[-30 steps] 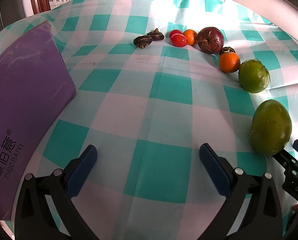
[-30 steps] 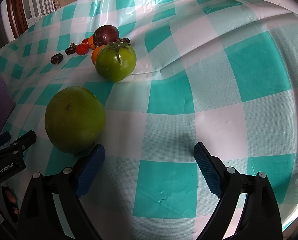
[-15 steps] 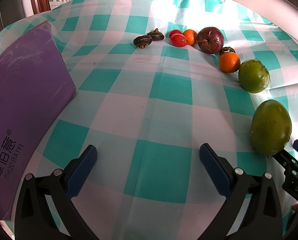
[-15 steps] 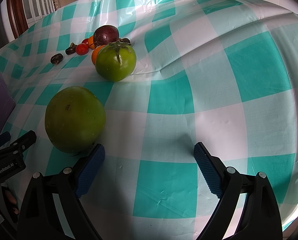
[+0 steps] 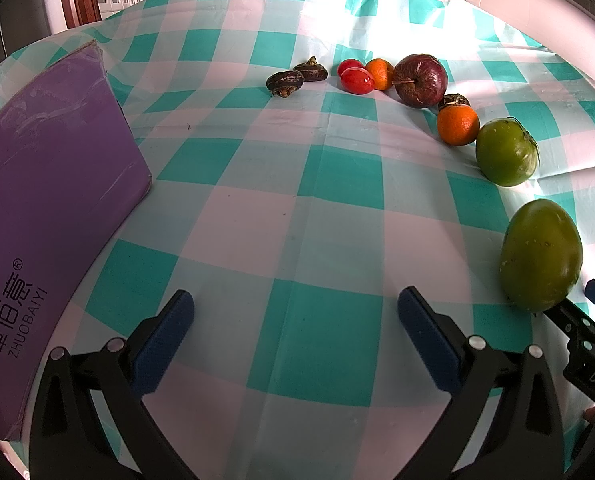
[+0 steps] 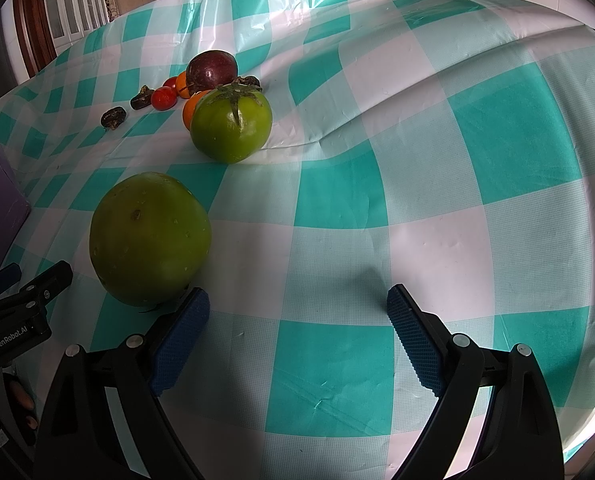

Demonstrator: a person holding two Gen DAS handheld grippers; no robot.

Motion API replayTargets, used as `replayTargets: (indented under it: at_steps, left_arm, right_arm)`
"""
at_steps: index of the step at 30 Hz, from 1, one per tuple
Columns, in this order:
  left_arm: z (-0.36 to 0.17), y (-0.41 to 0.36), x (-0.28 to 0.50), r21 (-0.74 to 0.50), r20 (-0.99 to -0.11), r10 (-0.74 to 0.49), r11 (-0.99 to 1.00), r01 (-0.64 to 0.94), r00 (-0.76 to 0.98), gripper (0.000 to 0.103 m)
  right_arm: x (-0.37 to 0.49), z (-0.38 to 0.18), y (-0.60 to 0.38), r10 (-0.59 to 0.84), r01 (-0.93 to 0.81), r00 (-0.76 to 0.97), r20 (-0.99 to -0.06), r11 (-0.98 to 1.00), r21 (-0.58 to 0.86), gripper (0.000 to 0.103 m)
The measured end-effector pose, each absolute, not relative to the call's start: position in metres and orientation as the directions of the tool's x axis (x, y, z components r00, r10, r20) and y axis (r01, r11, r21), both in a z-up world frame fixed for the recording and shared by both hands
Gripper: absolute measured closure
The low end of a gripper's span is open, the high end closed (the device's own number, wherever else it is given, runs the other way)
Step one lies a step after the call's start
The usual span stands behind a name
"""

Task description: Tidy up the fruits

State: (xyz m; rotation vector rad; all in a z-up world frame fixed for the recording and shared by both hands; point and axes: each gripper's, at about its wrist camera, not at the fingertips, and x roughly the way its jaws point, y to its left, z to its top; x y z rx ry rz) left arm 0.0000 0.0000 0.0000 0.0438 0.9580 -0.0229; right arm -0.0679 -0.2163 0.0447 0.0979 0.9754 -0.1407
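Fruit lies in a curved row across the table's teal-and-white checked cloth (image 5: 297, 216): two dark shrivelled fruits (image 5: 284, 83), red tomatoes (image 5: 356, 80), a wrinkled dark-red apple (image 5: 419, 80), a round orange (image 5: 457, 125), a green stemmed tomato (image 6: 230, 125) and a large smooth green fruit (image 6: 149, 240). A purple cardboard box (image 5: 45, 216) sits by the left edge. The left gripper (image 5: 293, 322) hangs released over bare cloth; the right gripper (image 6: 297, 318) is likewise spread and empty, its left pad just beside the large green fruit.
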Motion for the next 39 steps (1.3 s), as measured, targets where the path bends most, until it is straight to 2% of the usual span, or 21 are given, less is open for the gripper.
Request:
replayTargets:
  at_steps: [39]
  left_arm:
    - [0.0,0.0,0.0,0.027,-0.818,0.0,0.999,0.039,0.575,0.001]
  right_arm:
    - [-0.0625,0.0432,-0.2187,-0.082,0.177,0.552,-0.83,0.984,0.02,0.015]
